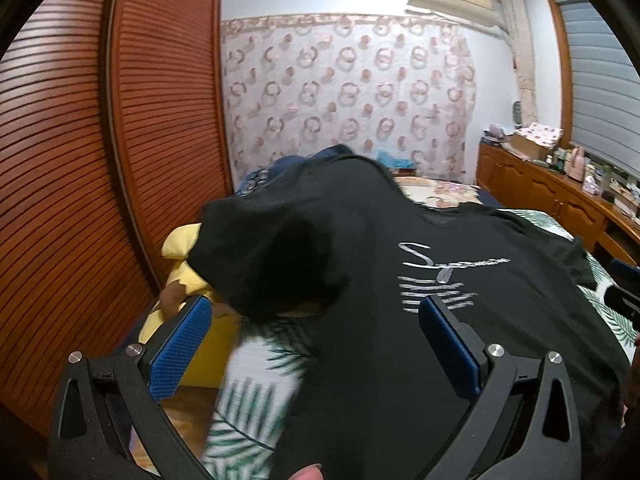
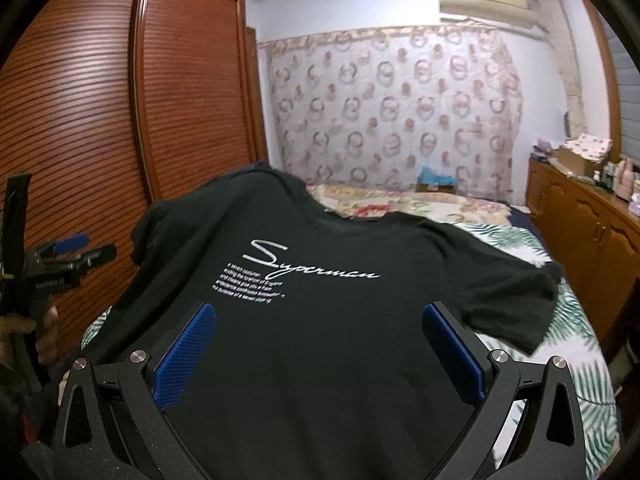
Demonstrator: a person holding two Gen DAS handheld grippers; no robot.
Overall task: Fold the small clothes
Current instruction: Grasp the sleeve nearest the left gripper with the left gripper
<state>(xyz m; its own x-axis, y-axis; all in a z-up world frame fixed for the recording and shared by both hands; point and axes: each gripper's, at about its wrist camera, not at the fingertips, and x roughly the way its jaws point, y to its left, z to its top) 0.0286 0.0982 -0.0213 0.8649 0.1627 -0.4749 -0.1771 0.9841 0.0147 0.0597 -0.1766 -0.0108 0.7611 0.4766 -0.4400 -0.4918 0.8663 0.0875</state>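
A black T-shirt [image 2: 320, 292] with white script lettering lies chest up on the bed, neck toward the far wall. My right gripper [image 2: 318, 324] is open, its blue pads wide apart just above the shirt's lower body. My left gripper [image 1: 316, 316] is open over the shirt's left side [image 1: 380, 320]; the left sleeve [image 1: 276, 252] is blurred and raised off the bed. The left gripper also shows in the right wrist view [image 2: 76, 252] at the far left, beside the shirt. Neither holds cloth.
The bed has a leaf-print sheet [image 2: 576, 332] and a floral cover [image 2: 400, 200]. Yellow cloth [image 1: 180, 264] and dark blue clothes [image 1: 288, 168] lie at the bed's left. A slatted wooden wardrobe [image 1: 120, 140] stands left, a wooden cabinet [image 2: 592, 232] with clutter right.
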